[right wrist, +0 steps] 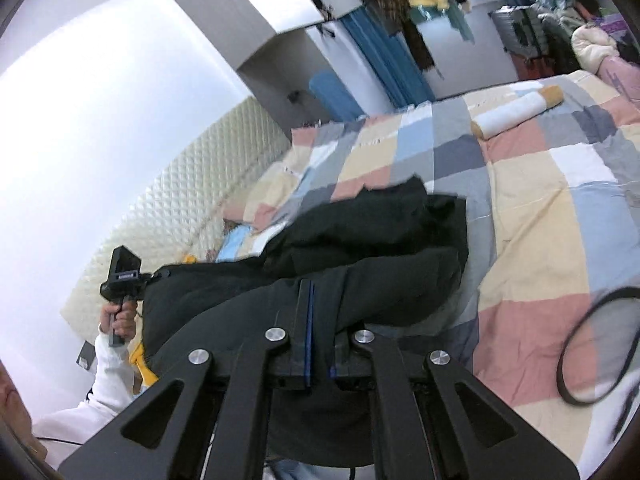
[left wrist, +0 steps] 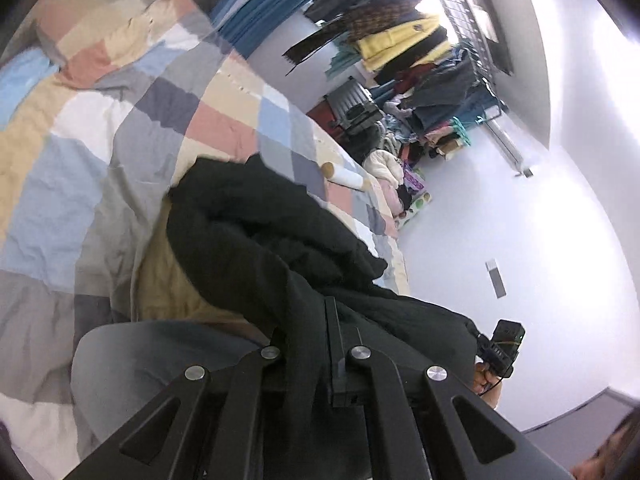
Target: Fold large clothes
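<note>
Early stage, by appearance. Black garment (left wrist: 272, 240) pinched in left gripper (left wrist: 308, 344) and right gripper (right wrist: 316, 320), bunched ahead over patchwork bed (right wrist: 560, 216). No neat fold visible; folding outstanding.

Bed: the patchwork quilt (right wrist: 532, 216) lies bare to the right of the black garment (right wrist: 360, 248), wide room to pass there.
Roll: a white-and-tan roll (right wrist: 516, 114) lies near the far edge of the quilt, well apart from the garment.
Headboard side: the padded headboard (right wrist: 168, 208) closes that side (a pillow lies against it).
Cable: a black cable loop (right wrist: 596, 344) hangs over the quilt by the right gripper (right wrist: 310, 320).
Floor: clothes pile (left wrist: 400, 148) and rack (left wrist: 460, 80) crowd the far wall beyond the bed.
</note>
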Motion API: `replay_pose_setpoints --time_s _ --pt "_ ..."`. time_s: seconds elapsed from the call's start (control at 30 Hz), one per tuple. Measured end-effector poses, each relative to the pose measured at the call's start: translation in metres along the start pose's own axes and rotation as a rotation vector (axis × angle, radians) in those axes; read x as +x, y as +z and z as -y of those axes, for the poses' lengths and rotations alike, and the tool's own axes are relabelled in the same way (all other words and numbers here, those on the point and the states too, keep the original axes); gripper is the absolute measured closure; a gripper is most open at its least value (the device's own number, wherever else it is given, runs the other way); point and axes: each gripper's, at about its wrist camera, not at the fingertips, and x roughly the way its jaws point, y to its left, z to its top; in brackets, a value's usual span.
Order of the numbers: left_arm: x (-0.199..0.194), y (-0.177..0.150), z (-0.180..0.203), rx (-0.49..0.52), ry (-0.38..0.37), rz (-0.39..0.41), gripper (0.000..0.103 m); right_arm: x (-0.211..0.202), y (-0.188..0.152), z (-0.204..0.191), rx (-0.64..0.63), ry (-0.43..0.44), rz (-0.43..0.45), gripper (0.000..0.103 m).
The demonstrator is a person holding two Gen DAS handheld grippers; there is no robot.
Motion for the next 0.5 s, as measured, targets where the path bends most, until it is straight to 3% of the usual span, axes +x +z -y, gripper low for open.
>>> replay_pose_setpoints --time_s 0.2,0.5 --pt "-0.016 0.001 0.024 0.04 0.022 0.026 0.098 -0.022 0.004 0.0 0.044 0.009 0.073 0.097" --pt "0.028 0.088 0.035 0.046 0.122 0.07 0.098 0.021 0.072 0.046 0.172 -0.023 0.131 0.097"
